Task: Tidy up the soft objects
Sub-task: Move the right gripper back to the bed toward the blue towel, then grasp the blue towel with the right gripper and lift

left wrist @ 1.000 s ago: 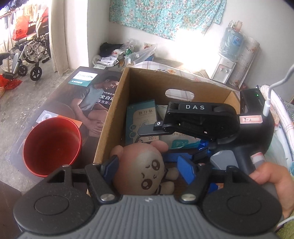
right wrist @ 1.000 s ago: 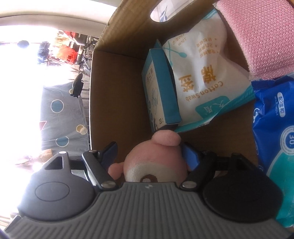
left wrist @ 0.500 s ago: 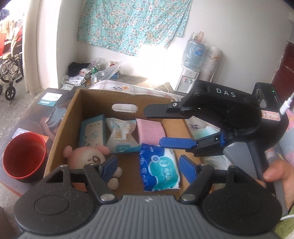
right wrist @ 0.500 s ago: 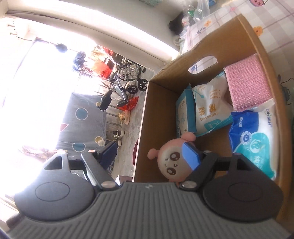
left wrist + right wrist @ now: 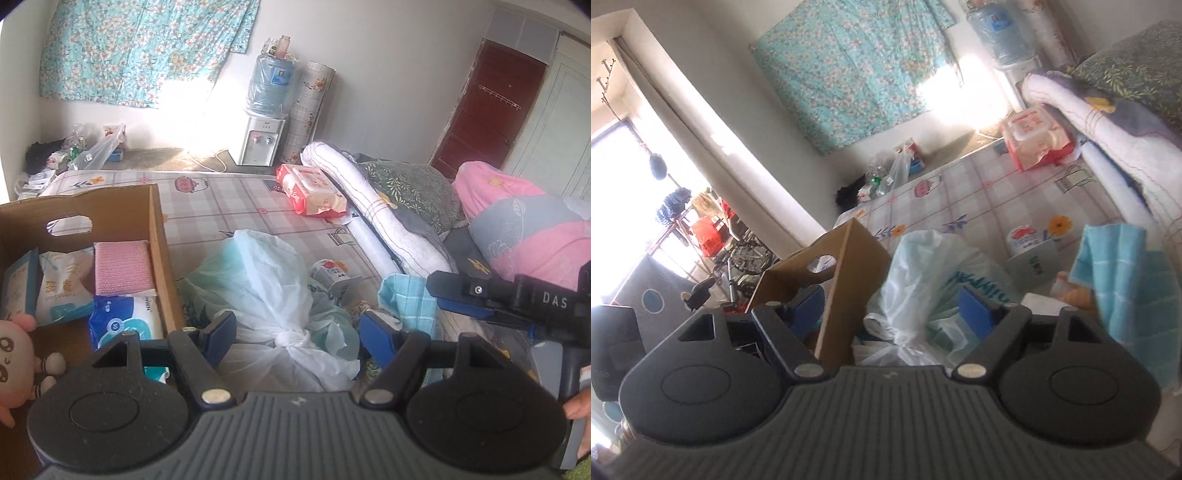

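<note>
The cardboard box [image 5: 159, 236] stands on the bed at the left and holds a pink plush doll [image 5: 14, 350], a pink cloth [image 5: 122, 266], a blue wipes pack [image 5: 125, 321] and a cotton swab pack [image 5: 59, 291]. To its right lies a knotted translucent plastic bag [image 5: 266, 291]. My left gripper [image 5: 297, 332] hovers open above the bag's knot and holds nothing. My right gripper [image 5: 439, 295] reaches in from the right, open and empty, beside a blue checked towel [image 5: 406, 299]. In the right wrist view, my right gripper [image 5: 892, 310] frames the bag [image 5: 923, 266] and the box's corner [image 5: 849, 266].
A red wipes pack [image 5: 314, 188] and a small tissue roll [image 5: 328, 273] lie on the checked mattress [image 5: 229, 206]. Rolled bedding [image 5: 373, 210] and pillows [image 5: 517, 229] line the right side. A water dispenser [image 5: 258, 140] stands by the far wall.
Both grippers have pulled up out of the box and swung right toward the plastic bag. The plush doll was let go and now lies in the box's near left corner.
</note>
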